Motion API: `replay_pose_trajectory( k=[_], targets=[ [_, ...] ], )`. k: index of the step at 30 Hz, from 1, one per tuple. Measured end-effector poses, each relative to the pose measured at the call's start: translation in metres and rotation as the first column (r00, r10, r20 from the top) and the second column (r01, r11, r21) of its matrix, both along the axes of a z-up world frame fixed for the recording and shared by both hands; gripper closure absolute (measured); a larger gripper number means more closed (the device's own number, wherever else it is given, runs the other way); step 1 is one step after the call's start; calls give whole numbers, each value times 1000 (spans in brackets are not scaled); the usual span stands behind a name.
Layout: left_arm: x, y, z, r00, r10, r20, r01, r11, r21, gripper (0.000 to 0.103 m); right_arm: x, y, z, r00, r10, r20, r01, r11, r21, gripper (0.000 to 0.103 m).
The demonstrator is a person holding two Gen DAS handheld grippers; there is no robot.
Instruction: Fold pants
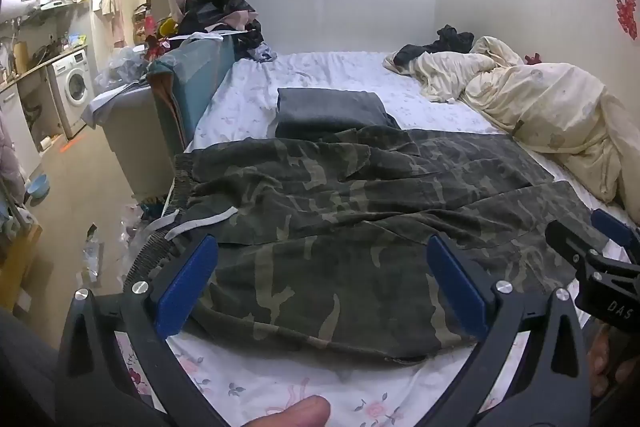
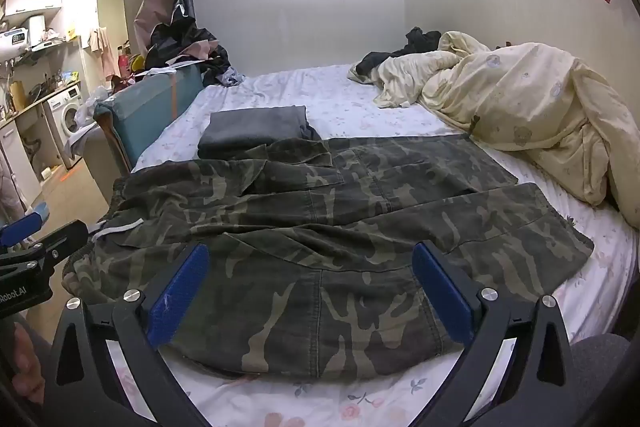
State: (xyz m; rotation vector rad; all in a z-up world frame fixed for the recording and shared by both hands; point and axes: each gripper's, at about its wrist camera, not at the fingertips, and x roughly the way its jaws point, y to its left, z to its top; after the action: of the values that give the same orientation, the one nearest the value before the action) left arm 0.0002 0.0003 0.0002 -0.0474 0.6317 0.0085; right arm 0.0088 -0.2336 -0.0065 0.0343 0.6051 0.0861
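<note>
I judge this the very start of the fold: the camouflage pants [image 1: 360,211] lie spread flat across the bed sheet [image 1: 328,399], unfolded, waistband off to my left and both legs running to my right, just ahead of both claws. My left gripper [image 1: 322,287] hangs with its fingers spread wide, holding nothing, the near edge of the pants directly between and below its blue pads [image 1: 186,285]. My right gripper [image 2: 310,291] is likewise splayed and empty above the near leg. The next move, as I read it, calls for each claw to drop onto the near edge, pinch the cloth, and carry the near leg forward over the far one. The left view shows the waistband hanging off the bed's side and the white drawstring [image 1: 208,221] just ahead-left of the claw; the right view alone shows both leg hems [image 2: 560,219] fully, ahead-right. Beyond the pants sits a folded grey garment [image 2: 256,131].
</note>
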Motion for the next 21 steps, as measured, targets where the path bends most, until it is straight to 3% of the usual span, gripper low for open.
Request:
replay_pose_trajectory(
  k=[21],
  targets=[
    [-1,-3,2,1000,-1,12,0,1000,16,0,0,-1,0,1000,-1,-1,1,1000,6,0]
  ],
)
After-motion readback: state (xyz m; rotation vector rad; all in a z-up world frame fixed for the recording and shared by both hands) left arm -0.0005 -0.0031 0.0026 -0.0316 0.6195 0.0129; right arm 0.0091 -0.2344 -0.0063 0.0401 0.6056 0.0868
